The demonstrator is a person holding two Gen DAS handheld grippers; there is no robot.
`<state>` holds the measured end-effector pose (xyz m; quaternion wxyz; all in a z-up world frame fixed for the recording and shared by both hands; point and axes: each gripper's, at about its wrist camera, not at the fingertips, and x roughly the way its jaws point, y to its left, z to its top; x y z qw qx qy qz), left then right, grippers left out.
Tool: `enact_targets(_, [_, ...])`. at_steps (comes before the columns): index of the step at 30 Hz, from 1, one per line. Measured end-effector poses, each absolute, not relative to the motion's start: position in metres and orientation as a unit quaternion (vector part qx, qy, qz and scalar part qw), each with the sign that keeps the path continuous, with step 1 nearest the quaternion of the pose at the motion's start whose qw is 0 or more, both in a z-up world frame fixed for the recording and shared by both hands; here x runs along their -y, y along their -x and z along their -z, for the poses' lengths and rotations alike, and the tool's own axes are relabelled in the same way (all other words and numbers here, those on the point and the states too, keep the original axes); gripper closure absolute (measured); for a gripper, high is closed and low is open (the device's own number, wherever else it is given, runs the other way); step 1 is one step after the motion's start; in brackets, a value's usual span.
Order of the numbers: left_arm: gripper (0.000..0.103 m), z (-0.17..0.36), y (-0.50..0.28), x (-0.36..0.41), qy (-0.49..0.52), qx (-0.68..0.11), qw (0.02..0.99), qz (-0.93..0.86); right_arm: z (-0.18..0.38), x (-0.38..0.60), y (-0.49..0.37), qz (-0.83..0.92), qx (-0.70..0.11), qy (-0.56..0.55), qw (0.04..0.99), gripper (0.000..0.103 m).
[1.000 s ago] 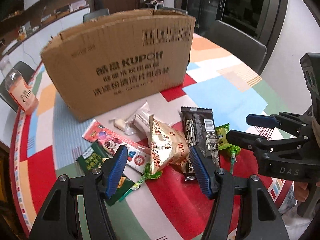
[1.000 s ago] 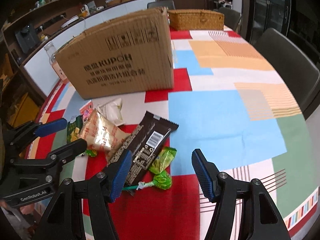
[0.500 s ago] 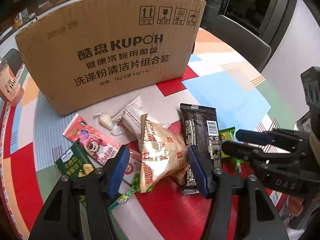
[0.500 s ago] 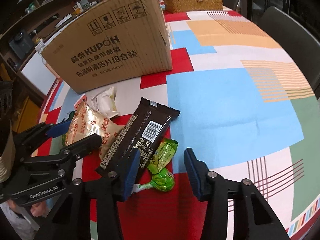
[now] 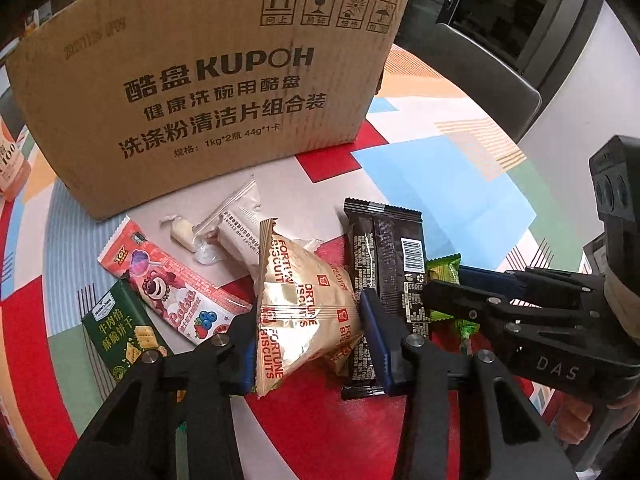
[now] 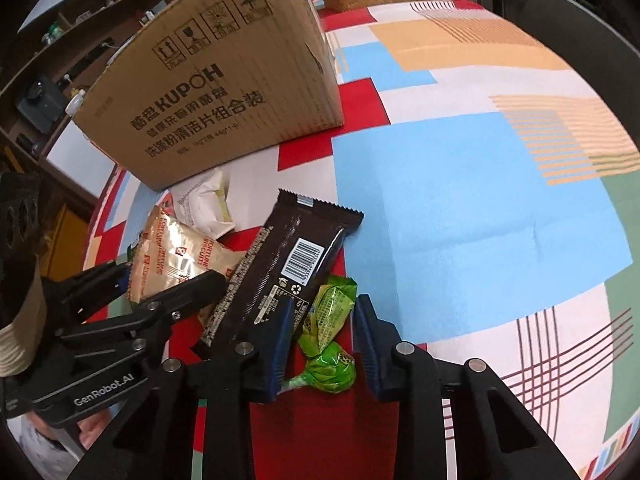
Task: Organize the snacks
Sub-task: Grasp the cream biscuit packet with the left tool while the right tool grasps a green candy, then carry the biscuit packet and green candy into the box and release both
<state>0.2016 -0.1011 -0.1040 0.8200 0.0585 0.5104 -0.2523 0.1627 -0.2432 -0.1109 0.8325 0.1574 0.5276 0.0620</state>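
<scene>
Left gripper (image 5: 310,344) spread around puffy gold biscuit bag (image 5: 298,300); right gripper (image 6: 322,332) spread around green candies (image 6: 328,336).

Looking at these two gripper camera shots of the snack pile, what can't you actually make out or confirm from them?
- Inside of the cardboard box: both views show only its outer walls.
- Green cracker pack: left wrist view, lower part hidden behind the left gripper.
- Lollipop stick: right wrist view, hidden behind the right gripper finger.
- Whether either gripper's pads already touch the fortune biscuit bag or the lollipop.
- Orange bottle: cut by the left edge.
</scene>
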Motion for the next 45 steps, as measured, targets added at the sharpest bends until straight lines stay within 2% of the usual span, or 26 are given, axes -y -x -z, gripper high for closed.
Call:
enact_targets(5, [0.066,0.100,-0.199,0.101,-0.056,-0.504,0.824,0.252,0.107,0.243,-0.160,-0.063,-0.521,-0.153,0.838,0.086])
enact_targets(7, [0.068,0.096,-0.196,0.101,-0.055,-0.500,0.827,0.252,0.105,0.243,-0.158,-0.063,-0.517,-0.150,0.840,0.086])
enact_targets(8, [0.072,0.094,-0.195,0.100,-0.054,-0.498,0.828,0.252,0.102,0.242,-0.157,-0.064,-0.514,-0.151,0.842,0.086])
enact_targets(13, [0.075,0.081,-0.191,0.096,-0.048,-0.486,0.835,0.253,0.087,0.238,-0.152,-0.067,-0.495,-0.142,0.854,0.086])
enact_targets(29, [0.076,0.037,-0.181,0.082,-0.031,-0.436,0.863,0.253,0.041,0.225,-0.147,-0.088,-0.442,-0.114,0.885,0.086])
enact_targets(45, [0.076,-0.029,-0.200,0.064,-0.019,-0.354,0.906,0.231,-0.021,0.210,-0.179,-0.104,-0.357,-0.093,0.924,0.086])
